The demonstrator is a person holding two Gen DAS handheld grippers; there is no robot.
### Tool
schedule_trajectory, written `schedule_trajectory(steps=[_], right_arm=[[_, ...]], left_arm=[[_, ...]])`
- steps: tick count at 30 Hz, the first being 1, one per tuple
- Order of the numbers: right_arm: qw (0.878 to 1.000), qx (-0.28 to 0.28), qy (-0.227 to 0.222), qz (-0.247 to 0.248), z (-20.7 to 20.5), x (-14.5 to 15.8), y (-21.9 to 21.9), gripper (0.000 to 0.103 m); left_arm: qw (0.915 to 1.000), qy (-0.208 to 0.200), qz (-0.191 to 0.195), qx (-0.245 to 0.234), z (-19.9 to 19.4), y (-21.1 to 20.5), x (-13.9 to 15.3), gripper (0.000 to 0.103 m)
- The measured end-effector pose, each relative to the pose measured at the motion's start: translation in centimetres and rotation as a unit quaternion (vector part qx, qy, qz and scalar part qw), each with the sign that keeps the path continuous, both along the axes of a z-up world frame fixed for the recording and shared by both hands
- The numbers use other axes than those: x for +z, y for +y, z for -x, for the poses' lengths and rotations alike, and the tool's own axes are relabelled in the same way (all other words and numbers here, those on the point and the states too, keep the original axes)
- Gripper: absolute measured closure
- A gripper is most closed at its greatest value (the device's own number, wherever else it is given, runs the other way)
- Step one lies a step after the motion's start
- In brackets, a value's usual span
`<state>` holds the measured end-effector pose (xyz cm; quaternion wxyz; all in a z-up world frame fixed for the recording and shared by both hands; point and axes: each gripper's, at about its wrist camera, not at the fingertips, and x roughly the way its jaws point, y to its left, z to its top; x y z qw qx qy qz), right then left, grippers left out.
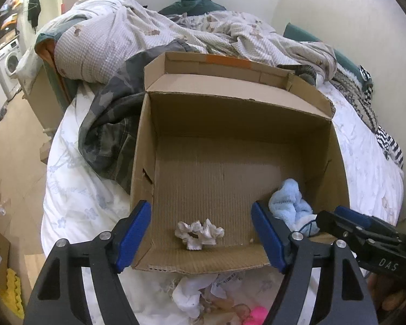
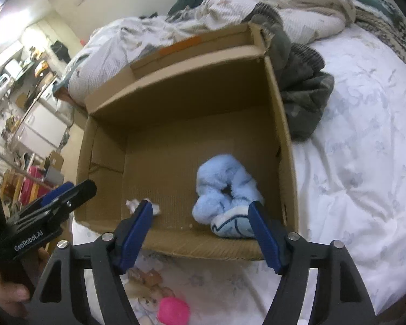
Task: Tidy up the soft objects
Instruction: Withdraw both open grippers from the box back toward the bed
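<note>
**Ana:** Low in both frames, each claw hangs over the near wall of the box (image 1: 230, 113), jaws apart and nothing between the pads. The left claw (image 1: 200, 235) frames the white scrunchie (image 1: 199, 234); the right claw (image 2: 200, 233) sits just short of the blue plush (image 2: 224, 200).

**Ben:** Why there?

**Ana:** My guess is both soft things have been dropped in. They lie on the box floor near the front wall, the scrunchie lower centre in the left view, the plush at lower right. The box sits on the bed (image 1: 75, 200), close to the pile still to sort.

**Ben:** What's left?

**Ana:** At the bottom edge, behind the claws: a pink ball (image 2: 173, 311), white crumpled cloth (image 1: 189, 298), something printed beside it. All cut off by the frame, so I can't say what they are. In the right view the scrunchie is mostly hidden by a pad. Whether the plush is a toy or slipper, I can't tell.
</note>
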<state>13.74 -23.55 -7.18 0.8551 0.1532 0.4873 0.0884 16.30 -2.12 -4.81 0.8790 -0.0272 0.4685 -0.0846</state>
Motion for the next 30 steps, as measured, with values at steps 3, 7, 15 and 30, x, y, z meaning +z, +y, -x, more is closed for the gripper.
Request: schedule_trajectory(steps=[3,7,15,30], right_arm=[[1.000,0.006,0.000,0.002,0.0,0.0,0.2,0.026],[1.000,0.010,0.004,0.005,-0.1,-0.2,0.4,0.026],[1.000,0.006,0.003,0.006,0.0,-0.1,0.3,0.026],[1.000,0.003,-0.010,0.009,1.3,0.8,0.4,0.026]], left_arm=[[1.0000,0.005,-0.003,0.007,-0.1,0.2,-0.2,0.029],[0.9999,0.008,-0.001,0.010,-0.2,0.3,-0.2,0.029],[0.9999,0.008,-0.007,0.008,0.0,0.1,-0.3,0.029],[0.9985,0.002,-0.014,0.052,1.4,2.4,1.1,0.029]])
